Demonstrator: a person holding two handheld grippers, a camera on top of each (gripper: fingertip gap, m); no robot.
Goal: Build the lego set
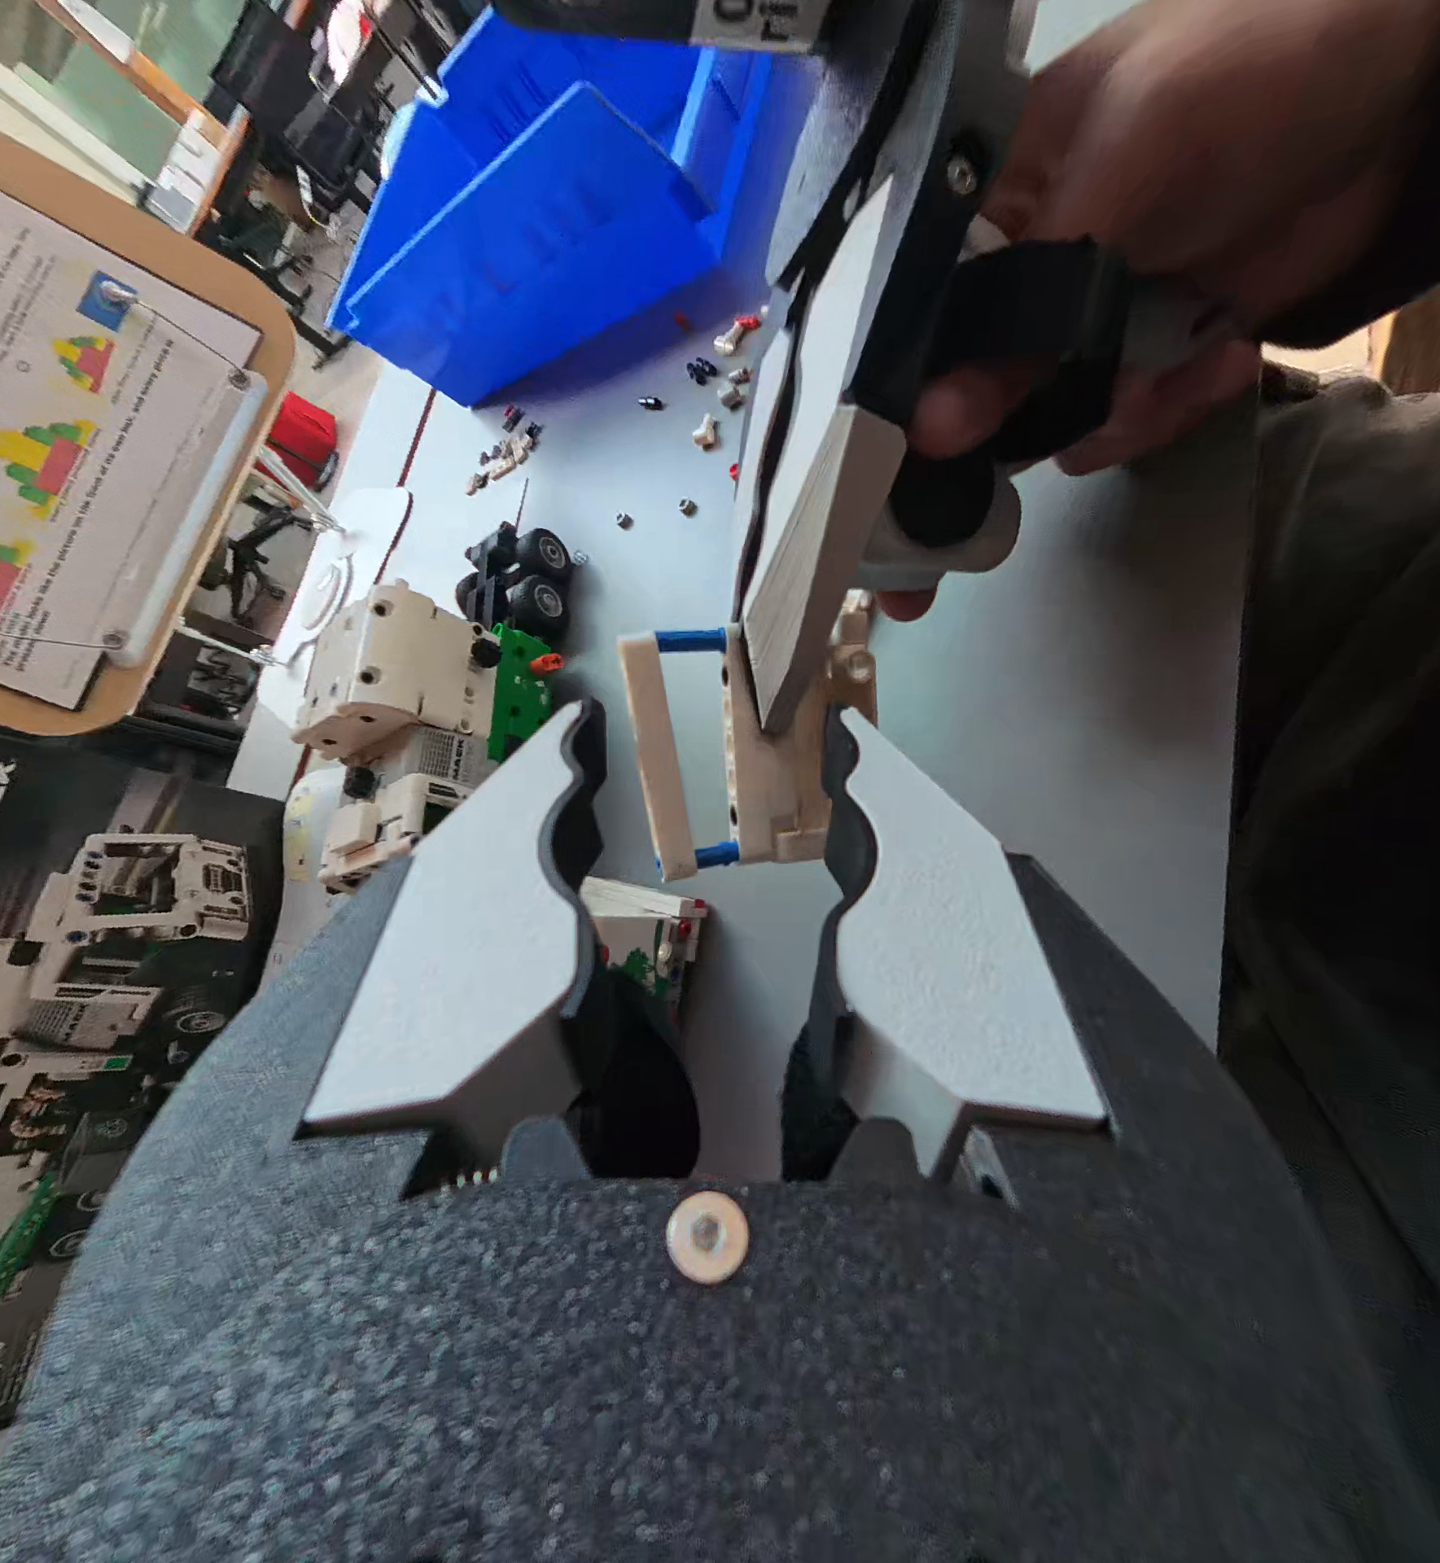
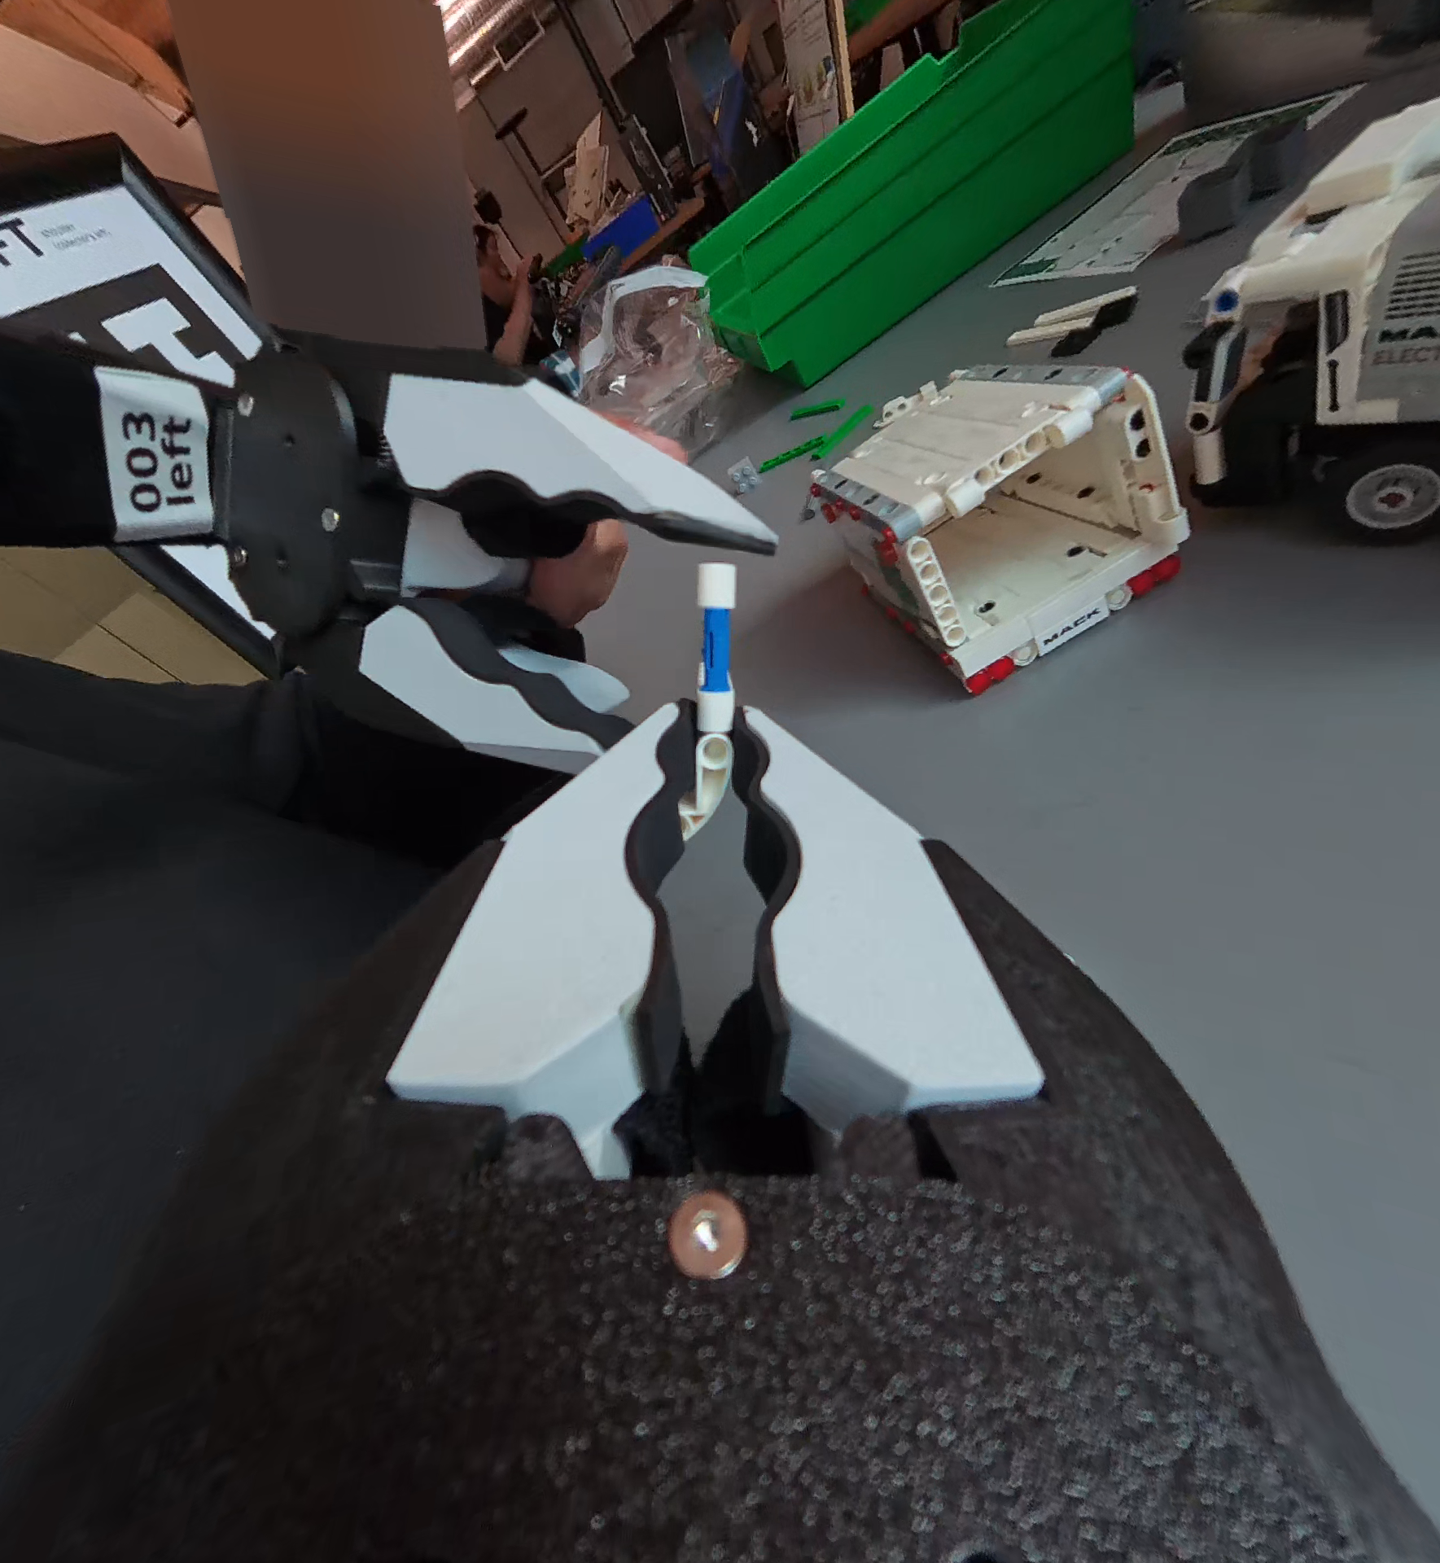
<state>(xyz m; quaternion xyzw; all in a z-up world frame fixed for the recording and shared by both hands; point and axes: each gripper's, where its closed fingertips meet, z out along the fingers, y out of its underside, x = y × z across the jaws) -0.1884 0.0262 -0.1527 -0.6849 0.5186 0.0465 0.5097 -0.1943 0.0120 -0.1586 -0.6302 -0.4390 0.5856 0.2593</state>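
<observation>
My right gripper (image 2: pixel 712 736) is shut on a white Lego frame (image 2: pixel 709 782) with blue pins (image 2: pixel 714 638), seen edge-on and held above the table. In the left wrist view the same frame (image 1: pixel 674 761) is a white rectangle with two blue pins, pinched at its right side by the right gripper (image 1: pixel 784 710) coming down from above. My left gripper (image 1: pixel 712 736) is open with the frame just beyond and between its fingertips, not touching. It also shows open in the right wrist view (image 2: pixel 697 619), either side of the frame's top end.
A white truck body (image 2: pixel 1012 524), a white truck (image 2: pixel 1376 338), a green bin (image 2: pixel 911 194) and a plastic bag (image 2: pixel 657 355) lie on the grey table. A cab section (image 1: pixel 395 677), wheeled chassis (image 1: pixel 522 575), loose small parts (image 1: pixel 716 372), blue bin (image 1: pixel 530 228) and set box (image 1: pixel 90 973) also show. Less than 4 cm separates the two grippers' tips. It is some 15 centimeters from my left tips to the cab section (image 1: pixel 395 677).
</observation>
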